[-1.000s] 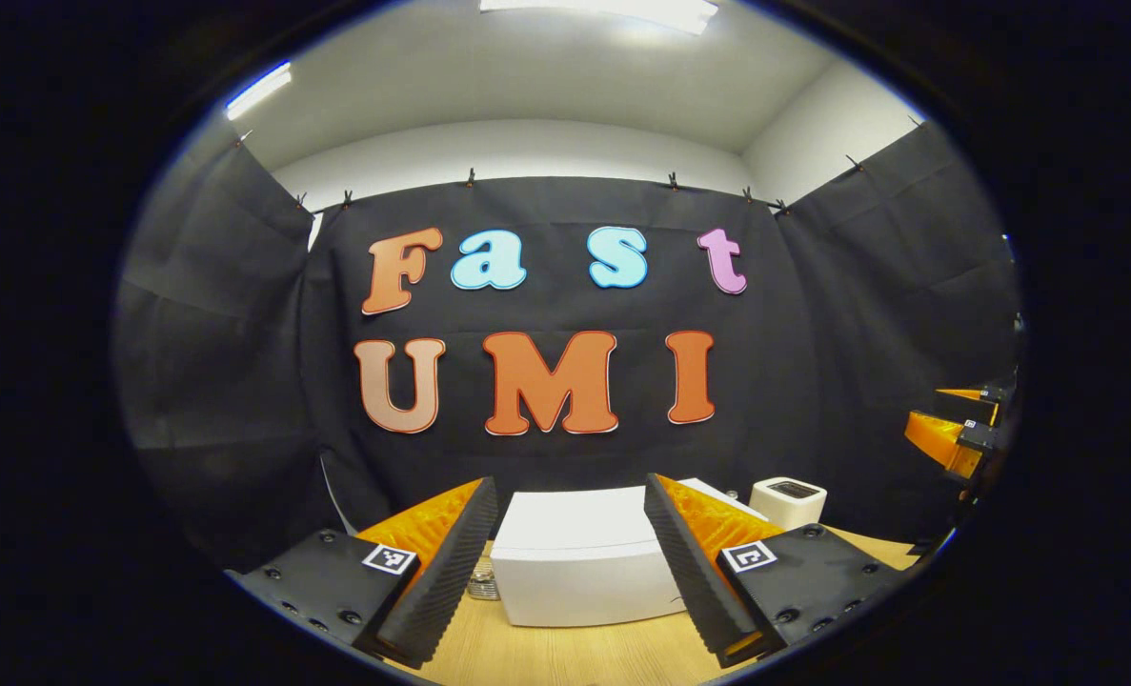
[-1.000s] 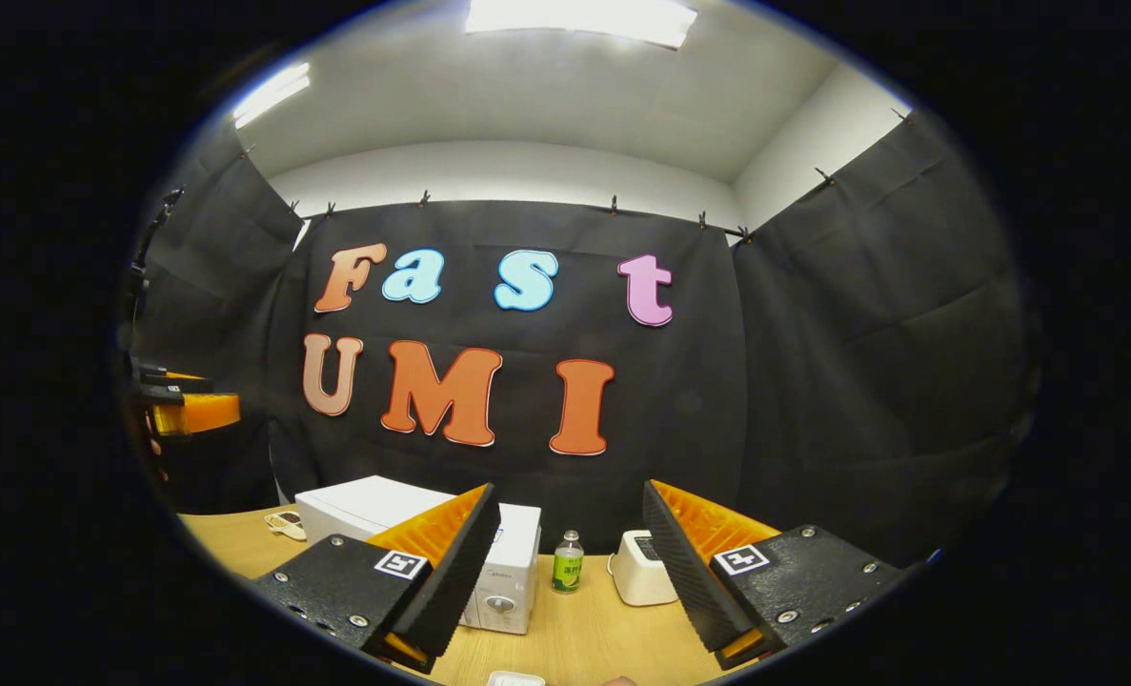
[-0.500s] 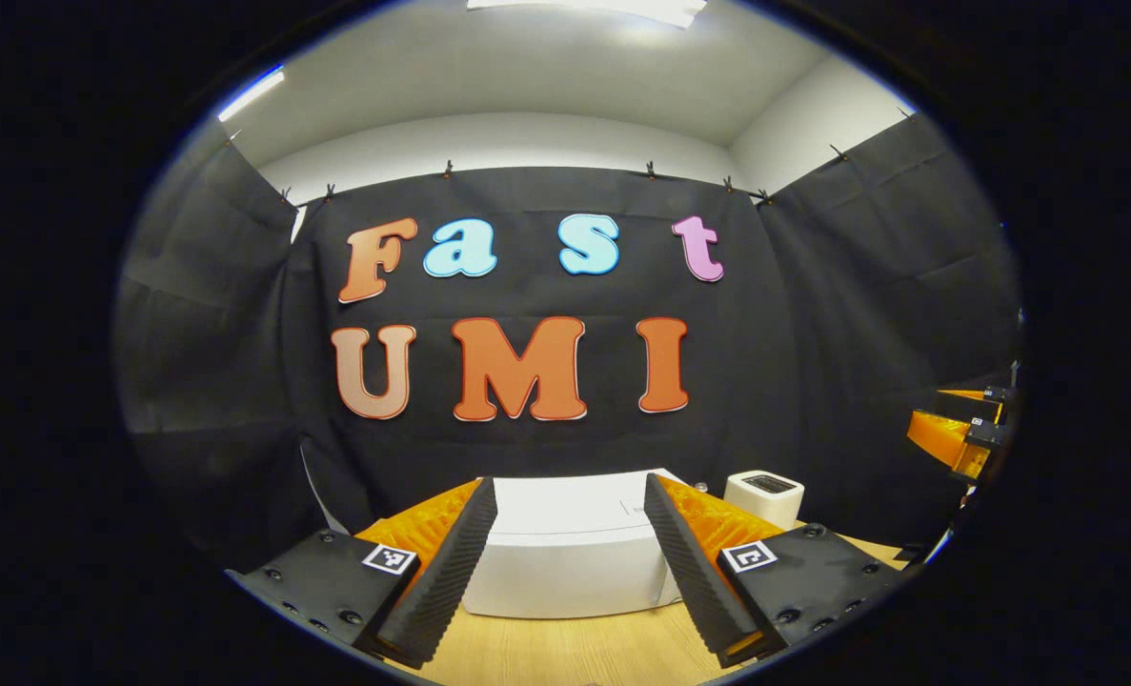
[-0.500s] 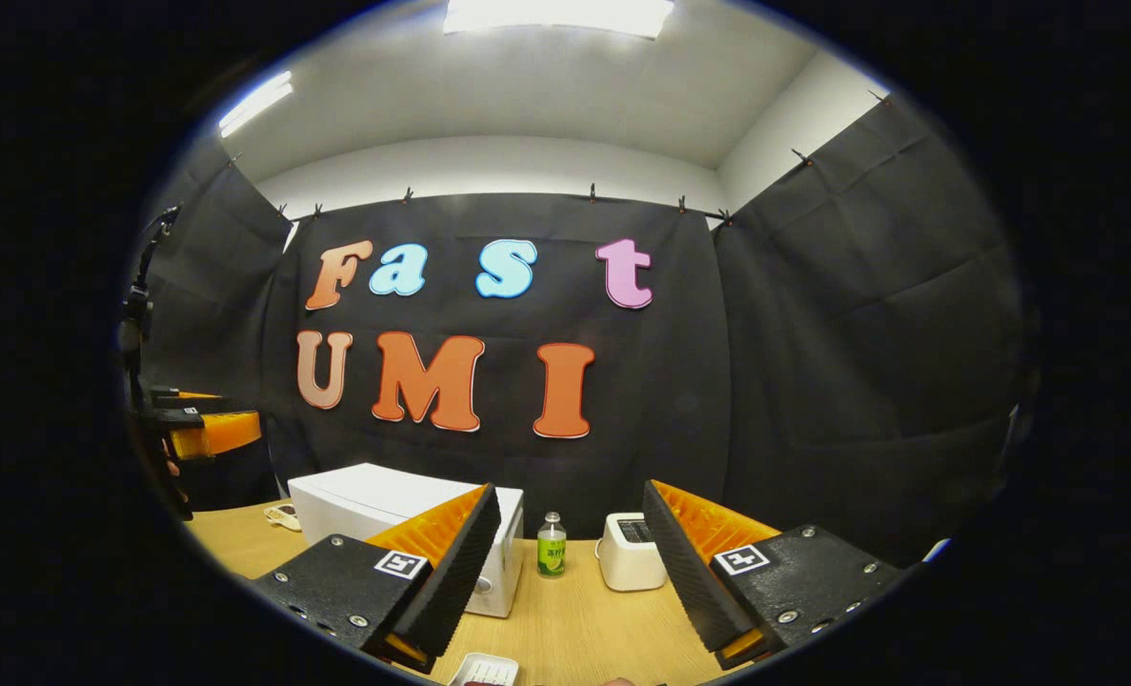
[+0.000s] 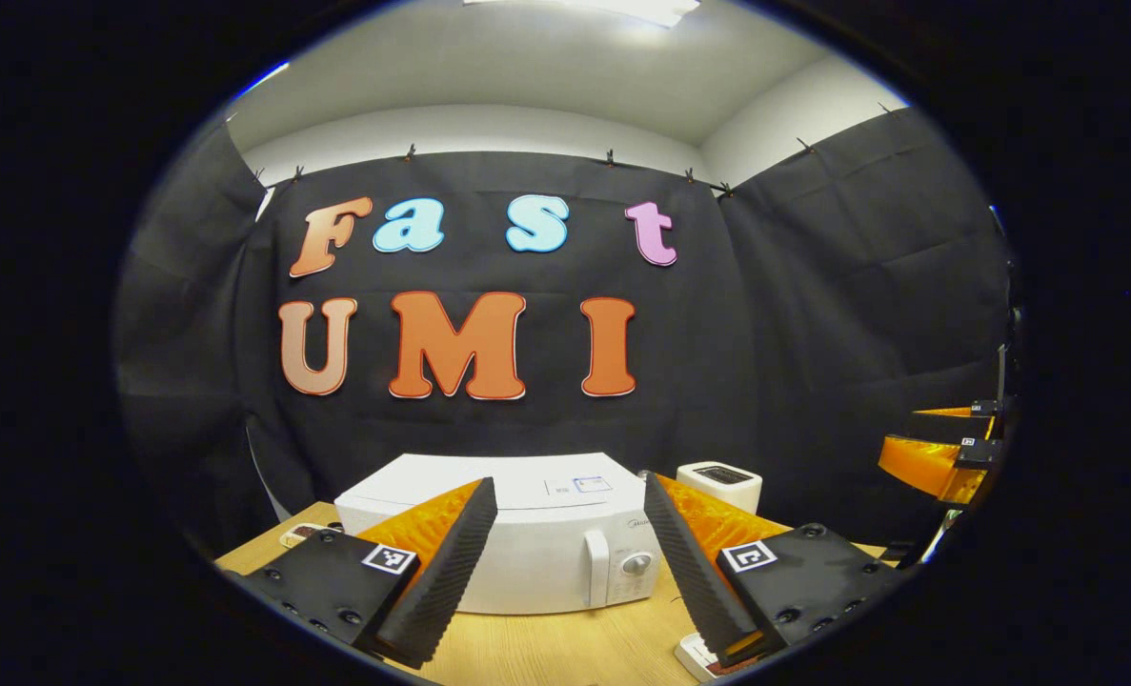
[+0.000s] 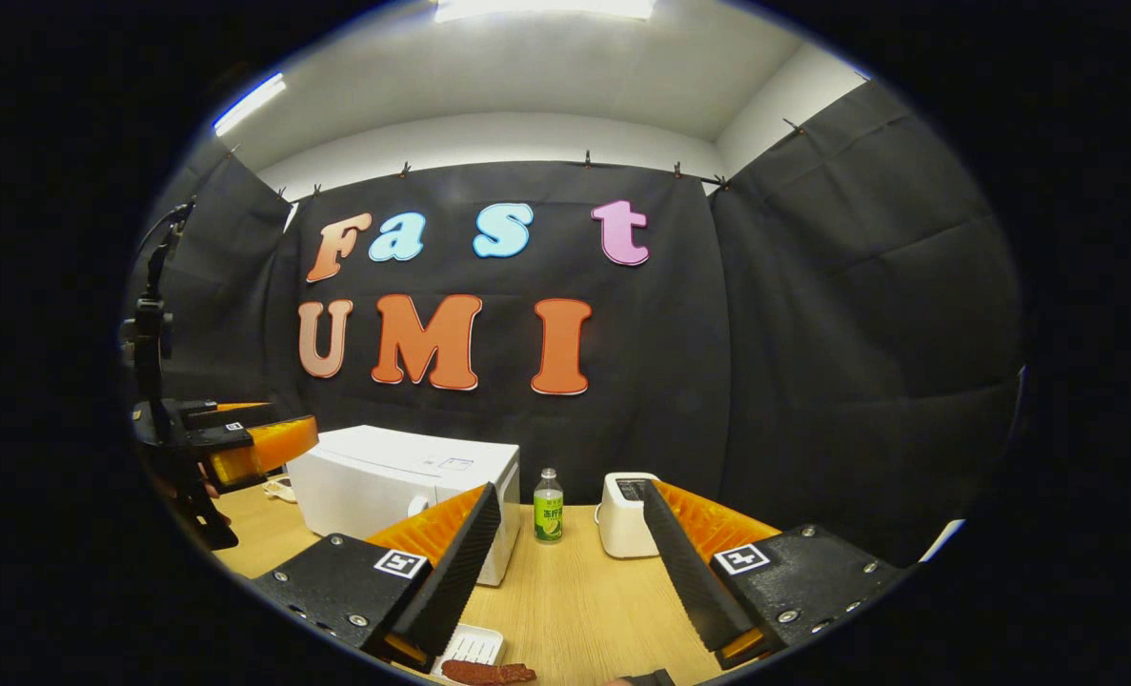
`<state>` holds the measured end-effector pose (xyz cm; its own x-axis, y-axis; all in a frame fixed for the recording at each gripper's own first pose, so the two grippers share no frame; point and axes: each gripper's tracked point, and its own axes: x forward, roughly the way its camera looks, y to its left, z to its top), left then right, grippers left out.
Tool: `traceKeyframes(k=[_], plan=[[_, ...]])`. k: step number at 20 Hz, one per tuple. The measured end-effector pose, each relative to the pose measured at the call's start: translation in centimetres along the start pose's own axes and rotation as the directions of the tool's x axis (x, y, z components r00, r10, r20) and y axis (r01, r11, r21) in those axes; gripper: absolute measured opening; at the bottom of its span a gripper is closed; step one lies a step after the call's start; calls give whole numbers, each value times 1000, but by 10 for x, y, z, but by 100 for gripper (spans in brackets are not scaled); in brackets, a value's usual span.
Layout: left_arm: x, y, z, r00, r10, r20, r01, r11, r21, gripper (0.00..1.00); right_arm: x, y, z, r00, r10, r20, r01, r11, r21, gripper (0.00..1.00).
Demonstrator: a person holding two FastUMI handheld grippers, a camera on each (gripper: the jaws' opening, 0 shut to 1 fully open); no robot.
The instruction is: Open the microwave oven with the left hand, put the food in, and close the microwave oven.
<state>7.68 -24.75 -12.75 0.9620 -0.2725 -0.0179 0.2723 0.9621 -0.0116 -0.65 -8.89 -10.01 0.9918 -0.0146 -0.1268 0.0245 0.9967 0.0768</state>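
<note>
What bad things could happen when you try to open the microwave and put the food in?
The left hand-held gripper, open and well short of the shut microwave, could miss its narrow handle. The bottle and toaster stand close beside the microwave and might get bumped. The food lies at the table's near edge.

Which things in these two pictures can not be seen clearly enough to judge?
- Microwave front, left gripper view: the left gripper fingers cover both ends of the door.
- Food on its white tray, right gripper view: cut by the bottom edge.
- Bottle label: too small.
- Small object left of the microwave: partly hidden, unidentifiable.
</note>
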Motion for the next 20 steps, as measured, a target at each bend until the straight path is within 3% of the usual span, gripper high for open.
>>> traceKeyframes(k=[6, 12, 20], plan=[[32, -20, -57, 999, -10, -35, 10, 1000, 15, 98, 0, -4, -39, 1000, 0, -16, 0, 1000, -13, 94], [71, -43, -125, 994, -35, -102, 40, 998, 45, 99, -1, -10, -91, 994, -7, -113, 11, 999, 37, 94], [110, -35, -206, 971, 8, -237, 1, 999, 38, 98, -9, -43, -128, 987, -58, -151, 70, 995, 78, 94]])
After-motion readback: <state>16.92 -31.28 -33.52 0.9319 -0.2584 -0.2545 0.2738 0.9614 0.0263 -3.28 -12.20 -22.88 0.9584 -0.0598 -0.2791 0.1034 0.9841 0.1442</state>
